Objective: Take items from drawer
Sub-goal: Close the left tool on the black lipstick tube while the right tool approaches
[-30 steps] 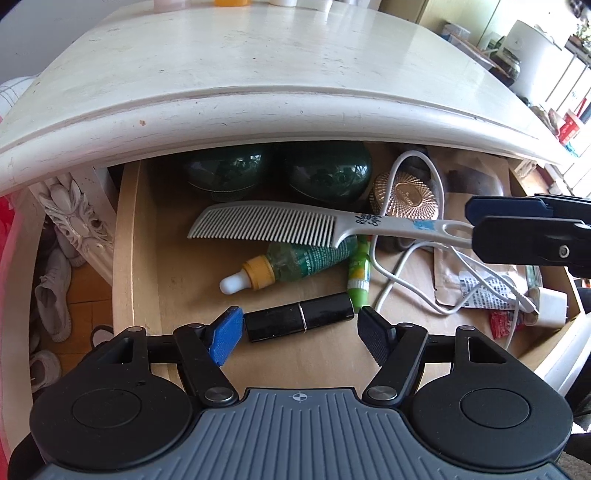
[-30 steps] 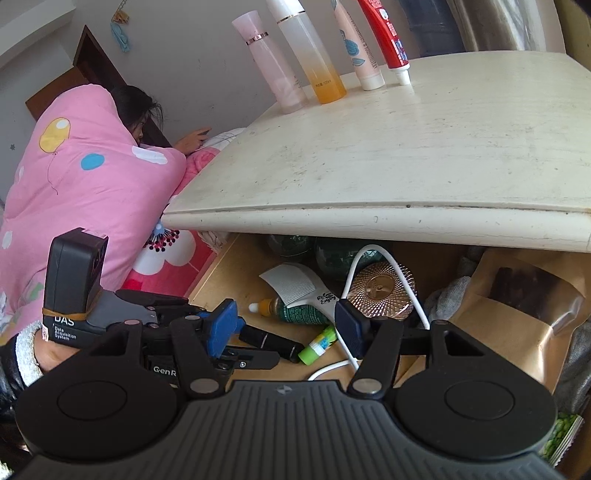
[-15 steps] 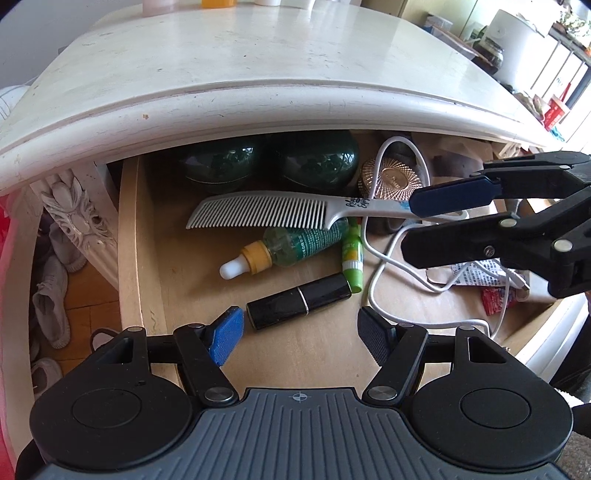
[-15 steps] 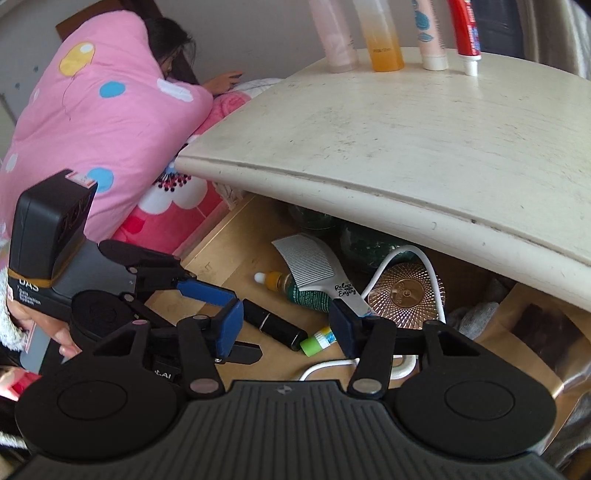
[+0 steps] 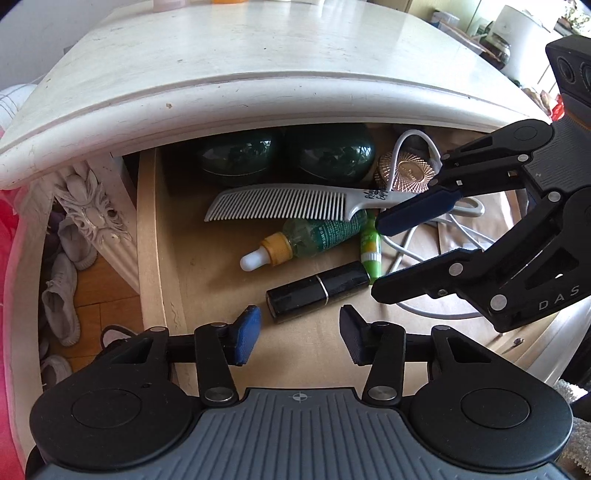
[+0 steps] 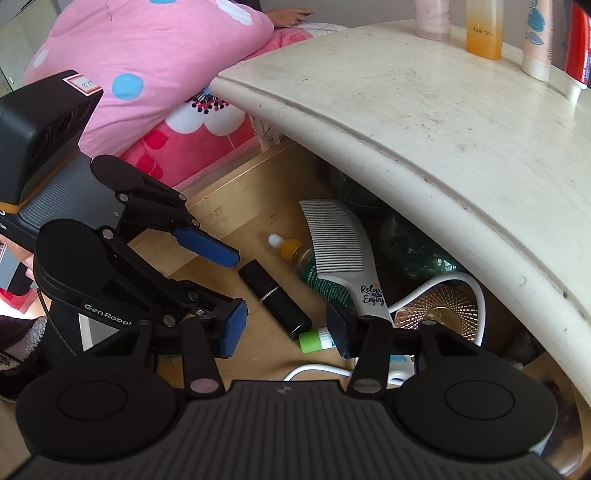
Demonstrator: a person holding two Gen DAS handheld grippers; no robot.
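The open wooden drawer [image 5: 147, 221] holds a black lipstick tube [image 5: 317, 291], a white comb [image 5: 295, 203], a green dropper bottle [image 5: 314, 240] and a green stick [image 5: 369, 247]. My left gripper [image 5: 299, 338] hovers just short of the black tube; its jaws are closing with nothing between them. My right gripper [image 5: 384, 258] reaches in from the right around the green stick's end. In the right wrist view, the right gripper [image 6: 286, 330] frames the black tube's [image 6: 273, 291] near end and the green stick's cap [image 6: 312, 339]; its jaws are closing and the pads touch neither.
Two dark green jars [image 5: 236, 158], a rose-gold compact [image 5: 410, 173] and a white cable [image 5: 417, 140] fill the drawer's back and right. The white cabinet top [image 5: 258, 55] overhangs it, with bottles [image 6: 484, 29] on it. A person under a pink blanket [image 6: 147, 55] lies left.
The left jaws have narrowed. The right gripper has rolled and moved left from the comb's handle end down toward the green stick and black tube, its jaws narrowing too.
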